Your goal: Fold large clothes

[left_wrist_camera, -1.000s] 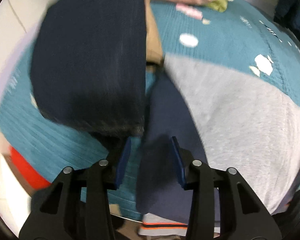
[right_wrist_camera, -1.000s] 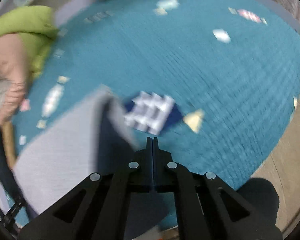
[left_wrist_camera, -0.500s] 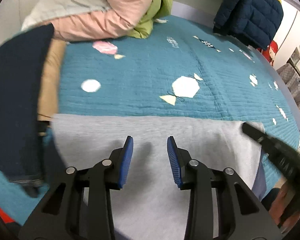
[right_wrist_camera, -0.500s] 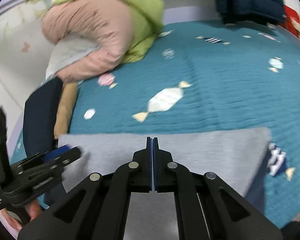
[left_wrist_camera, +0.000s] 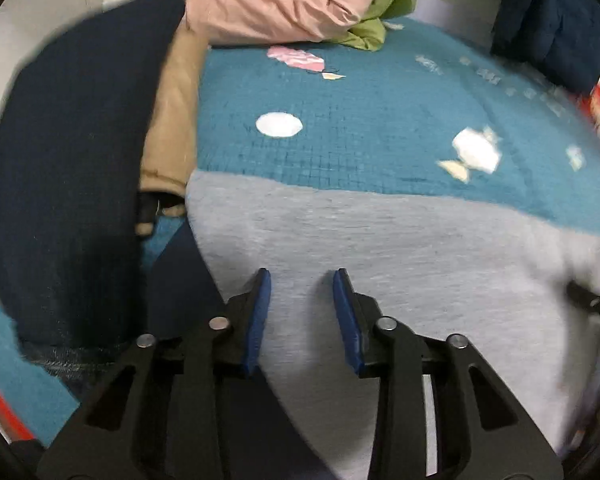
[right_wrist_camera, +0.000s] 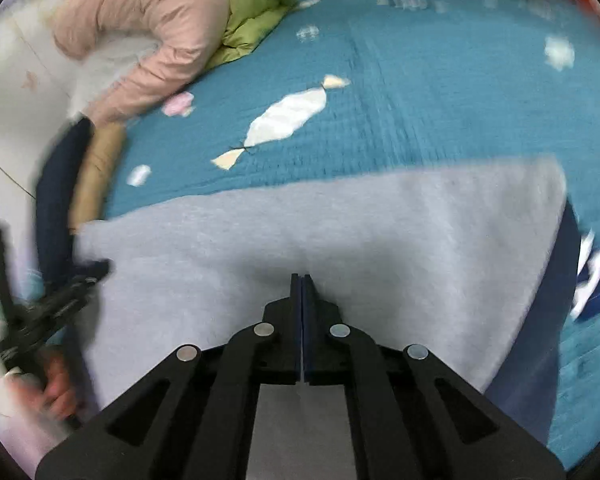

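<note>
Grey garment (left_wrist_camera: pixel 400 264) lies flat on the teal quilt (left_wrist_camera: pixel 360 128), spread across the near half of the bed, straight far edge, dark navy lining showing at its left edge (left_wrist_camera: pixel 179 276) and along its right side in the right wrist view (right_wrist_camera: pixel 540 340).

Left gripper (left_wrist_camera: pixel 302 280) hangs over the garment's left part, pointing steeply down. Jaws have just been closing, now a narrow gap with nothing between the blue pads; whether the tips touch the cloth can't be told. Right gripper (right_wrist_camera: pixel 302 284) is fully closed, pads together, over the grey cloth's middle; no fabric visibly pinched, contact unclear.

In the right wrist view the left gripper shows blurred at the left edge (right_wrist_camera: pixel 51 296), a hand (right_wrist_camera: pixel 55 392) on its handle.

Around: navy folded stack (left_wrist_camera: pixel 71 184) just left of the garment, tan piece (left_wrist_camera: pixel 171 120) beside it, both close to the garment's left corner. Pink jacket (left_wrist_camera: pixel 283 4) and green jacket (left_wrist_camera: pixel 380 12) heaped at the far side of the bed. Dark blue coat (left_wrist_camera: pixel 552 24) far right. Candy-print patches (left_wrist_camera: pixel 476 152) on the quilt. Small blue-white item (right_wrist_camera: pixel 592 280) at the garment's right edge, blurred.
</note>
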{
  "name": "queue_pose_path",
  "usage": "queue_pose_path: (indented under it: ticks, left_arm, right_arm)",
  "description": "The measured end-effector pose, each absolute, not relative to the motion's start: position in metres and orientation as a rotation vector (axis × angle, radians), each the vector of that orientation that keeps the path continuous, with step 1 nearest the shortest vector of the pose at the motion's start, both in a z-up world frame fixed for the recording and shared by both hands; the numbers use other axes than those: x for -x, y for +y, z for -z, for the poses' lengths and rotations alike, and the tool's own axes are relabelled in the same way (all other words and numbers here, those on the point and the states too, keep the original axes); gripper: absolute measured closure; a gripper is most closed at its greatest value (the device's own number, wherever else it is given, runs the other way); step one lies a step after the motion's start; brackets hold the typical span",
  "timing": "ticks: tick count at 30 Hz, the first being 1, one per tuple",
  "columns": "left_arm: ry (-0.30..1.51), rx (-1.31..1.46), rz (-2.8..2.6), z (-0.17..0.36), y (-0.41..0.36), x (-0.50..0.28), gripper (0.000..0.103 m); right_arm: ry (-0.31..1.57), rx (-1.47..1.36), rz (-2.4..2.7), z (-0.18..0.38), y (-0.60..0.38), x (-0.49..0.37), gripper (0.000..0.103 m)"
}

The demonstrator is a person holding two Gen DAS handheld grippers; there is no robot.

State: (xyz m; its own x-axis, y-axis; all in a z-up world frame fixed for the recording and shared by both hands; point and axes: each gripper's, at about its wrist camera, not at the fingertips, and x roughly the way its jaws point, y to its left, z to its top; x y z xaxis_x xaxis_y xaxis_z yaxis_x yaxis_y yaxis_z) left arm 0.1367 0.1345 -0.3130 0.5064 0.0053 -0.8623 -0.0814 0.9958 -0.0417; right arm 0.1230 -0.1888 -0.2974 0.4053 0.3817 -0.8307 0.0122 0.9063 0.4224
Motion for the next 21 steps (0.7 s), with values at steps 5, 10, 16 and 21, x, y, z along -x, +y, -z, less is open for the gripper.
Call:
queue_pose_path:
  ticks: [5, 10, 16, 21]
  left_arm:
    - [1.053, 0.017, -0.138, 0.308, 0.142, -0.131, 0.1]
    - [1.081, -0.036, -0.223, 0.308, 0.155, -0.122, 0.1]
    - [1.073, -0.006, -0.261, 0.288, 0.167, -0.098, 0.099]
    - [1.032, 0.005, -0.171, 0.262, 0.13, -0.08, 0.099]
  right_arm:
    - [1.113, -0.221, -0.027, 0.281, -0.21, -0.104, 0.103]
    - [1.115, -0.371, 0.056, 0.286, -0.257, -0.091, 0.103]
    - [1.04, -0.169, 0.146, 0.256, -0.222, -0.068, 0.101]
    - [1.023, -0.168, 0.035, 0.242, -0.18, -0.051, 0.101]
